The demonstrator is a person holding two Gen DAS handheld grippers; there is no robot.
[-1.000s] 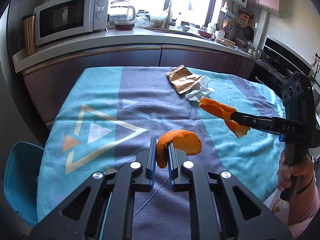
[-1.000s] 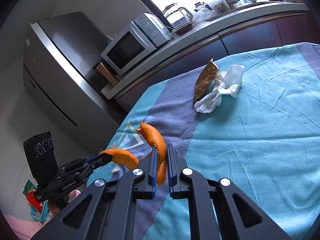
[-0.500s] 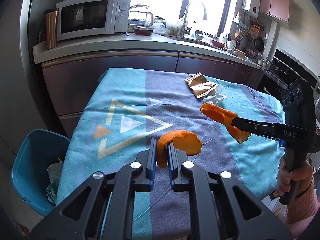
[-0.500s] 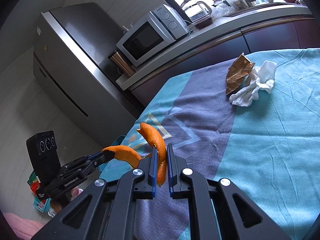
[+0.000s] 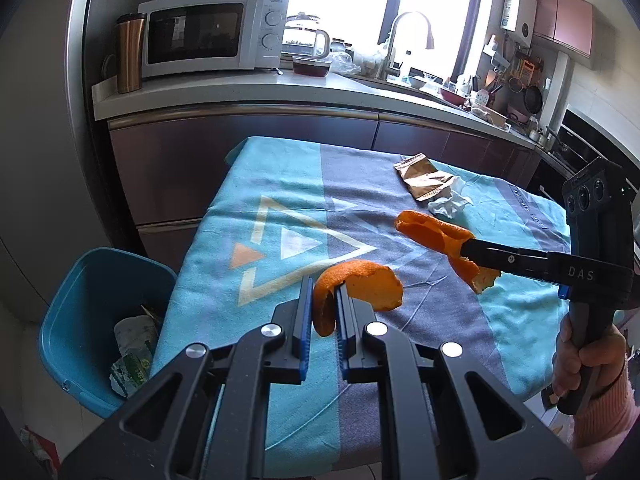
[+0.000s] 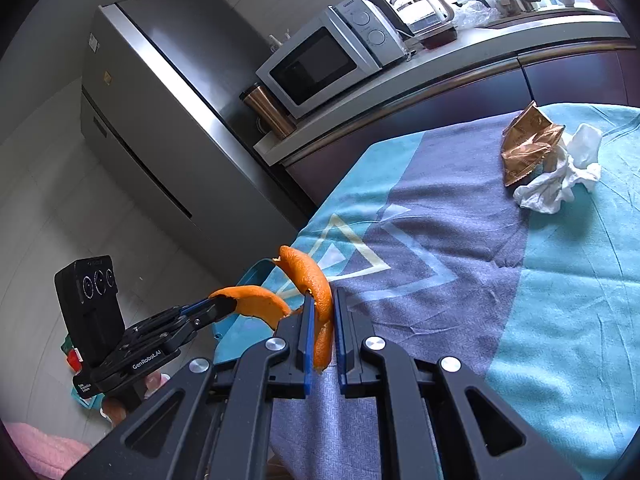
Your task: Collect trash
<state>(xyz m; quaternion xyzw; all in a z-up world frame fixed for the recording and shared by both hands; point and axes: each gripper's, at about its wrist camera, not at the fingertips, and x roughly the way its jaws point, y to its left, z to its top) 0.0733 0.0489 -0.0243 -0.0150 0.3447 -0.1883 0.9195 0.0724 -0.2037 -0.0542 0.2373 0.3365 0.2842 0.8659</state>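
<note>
Peels: one pinched in left gripper point(image 5: 320, 314), one in right gripper point(image 6: 322, 328), both held above cloth point(image 5: 280, 208).
Bin point(image 5: 80, 280): on floor, left of table.
Leftovers: wrapper point(image 5: 424, 178) and tissue point(image 5: 448, 204), far side.
Risk: thin peel slipping free and missing bin.

— Where was the bin point(image 5: 80, 300)?
— On the floor, left of the table point(image 5: 280, 184), with trash inside.
— And on the table?
— A wrapper point(image 5: 425, 180) lay at the far right, a crumpled tissue point(image 5: 448, 205) touching its near side.
— Behind the table?
— The counter point(image 5: 240, 92), bearing a microwave point(image 5: 208, 34), a kettle point(image 5: 306, 40) to its right.
</note>
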